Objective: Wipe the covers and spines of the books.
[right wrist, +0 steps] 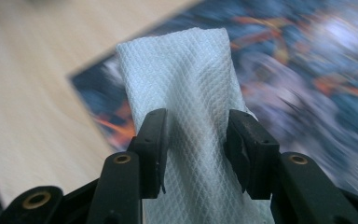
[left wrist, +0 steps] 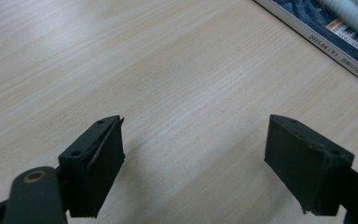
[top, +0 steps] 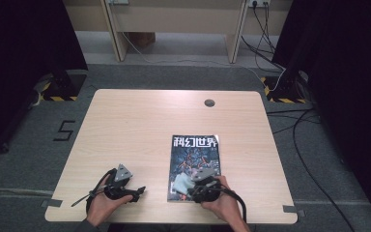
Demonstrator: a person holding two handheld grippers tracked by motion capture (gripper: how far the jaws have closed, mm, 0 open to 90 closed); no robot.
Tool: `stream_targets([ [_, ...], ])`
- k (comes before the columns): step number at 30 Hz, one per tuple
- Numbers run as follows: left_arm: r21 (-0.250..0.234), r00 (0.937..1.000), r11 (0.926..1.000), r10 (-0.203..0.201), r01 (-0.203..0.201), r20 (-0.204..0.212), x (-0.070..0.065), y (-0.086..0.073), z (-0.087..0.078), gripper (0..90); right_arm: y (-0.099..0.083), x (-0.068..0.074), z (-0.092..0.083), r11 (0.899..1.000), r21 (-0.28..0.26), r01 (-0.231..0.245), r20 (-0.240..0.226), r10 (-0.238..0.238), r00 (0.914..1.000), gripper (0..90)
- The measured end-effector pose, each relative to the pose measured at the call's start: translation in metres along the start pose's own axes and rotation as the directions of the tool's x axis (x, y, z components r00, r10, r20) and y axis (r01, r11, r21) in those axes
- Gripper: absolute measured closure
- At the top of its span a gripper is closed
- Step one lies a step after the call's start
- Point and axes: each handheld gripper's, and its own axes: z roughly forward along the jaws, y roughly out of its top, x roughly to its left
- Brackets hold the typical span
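A dark magazine [top: 195,154] with white title characters lies on the light wooden table [top: 135,125], right of centre near the front. My right gripper [top: 189,186] is over the magazine's near left corner, shut on a folded white paper towel [top: 180,182]. In the right gripper view the quilted towel [right wrist: 182,70] sticks out between the jaws of the right gripper [right wrist: 196,149], above the blurred magazine cover [right wrist: 307,84]. My left gripper [top: 140,191] rests near the front edge, to the left of the magazine. It [left wrist: 193,158] stands open over bare wood, with the magazine's edge [left wrist: 335,28] ahead.
A round cable grommet [top: 209,102] sits near the table's far edge. Beyond the table stand a wooden bench [top: 174,24] and floor cables [top: 294,121]. Bare wood spreads across the table's left and far halves.
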Motion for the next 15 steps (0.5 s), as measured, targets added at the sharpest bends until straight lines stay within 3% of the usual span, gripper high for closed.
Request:
stream_targets([
  [4,-0.012,1.0000,0.9999,0.004,-0.004,0.003,-0.002,0.001,0.001,18.9,-0.019,-0.033,-0.016,0.996,-0.001,-0.087,0.080,0.086,0.9931,58.3],
  [6,-0.020,0.9994,0.9997,-0.013,0.014,0.032,-0.006,0.002,0.000,19.1,-0.024,-0.042,-0.020,0.994,-0.004,-0.109,0.109,0.109,0.9880,58.3],
  [7,-0.040,0.9969,0.9983,-0.039,0.042,0.068,-0.010,0.004,0.000,19.1,-0.025,-0.043,-0.020,0.992,-0.005,-0.123,0.111,0.122,0.9862,58.3],
  [11,-0.067,0.9953,0.9977,-0.001,0.008,0.097,-0.033,0.014,0.008,19.0,-0.022,-0.034,-0.020,0.997,0.010,-0.080,0.139,0.078,0.9871,60.2],
  [13,-0.070,0.9906,0.9975,0.024,-0.015,0.135,-0.048,0.019,0.015,18.7,-0.019,-0.025,-0.017,0.998,0.009,-0.060,0.104,0.059,0.9929,60.4],
  [15,-0.077,0.9882,0.9958,0.060,-0.050,0.141,-0.061,0.023,0.021,18.7,-0.015,-0.013,-0.013,1.000,0.004,-0.026,0.075,0.025,0.9969,60.4],
])
